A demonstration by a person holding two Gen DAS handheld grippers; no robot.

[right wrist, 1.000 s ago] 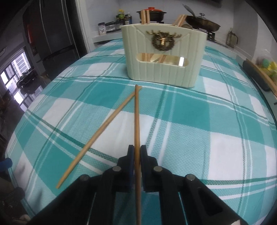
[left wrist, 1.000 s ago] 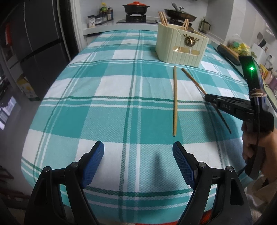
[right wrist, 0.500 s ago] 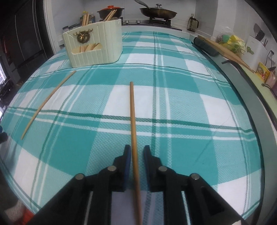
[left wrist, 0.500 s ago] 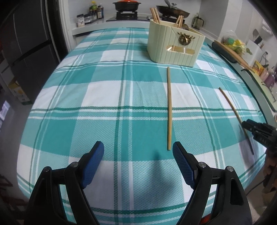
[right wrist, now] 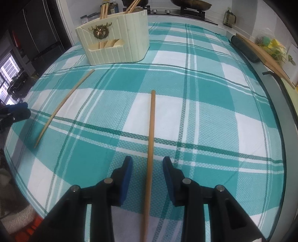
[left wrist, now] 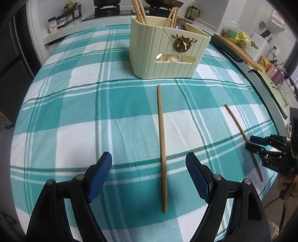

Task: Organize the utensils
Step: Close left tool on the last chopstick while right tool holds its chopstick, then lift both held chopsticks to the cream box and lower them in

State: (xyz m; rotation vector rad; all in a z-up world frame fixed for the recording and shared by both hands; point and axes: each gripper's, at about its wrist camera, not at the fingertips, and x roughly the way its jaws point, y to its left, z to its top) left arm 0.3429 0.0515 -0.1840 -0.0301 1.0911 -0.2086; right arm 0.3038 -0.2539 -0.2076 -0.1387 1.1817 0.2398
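A cream utensil holder with several chopsticks in it stands at the far side of the checked table; it also shows in the right wrist view. One chopstick lies flat on the cloth, its near end between the fingers of my open, empty left gripper. A second chopstick lies flat between the fingers of my open right gripper, which no longer grips it. In the left wrist view that chopstick and the right gripper are at the right edge. The first chopstick lies left in the right wrist view.
A teal and white checked cloth covers the table. A counter with a stove, pots and jars runs behind it. A dark roll and a wooden board lie along the right edge. A dark fridge stands at the left.
My right gripper carried its chopstick right and back from the holder, laid it on the cloth and opened. My left gripper moved forward over the other chopstick, towards the holder.
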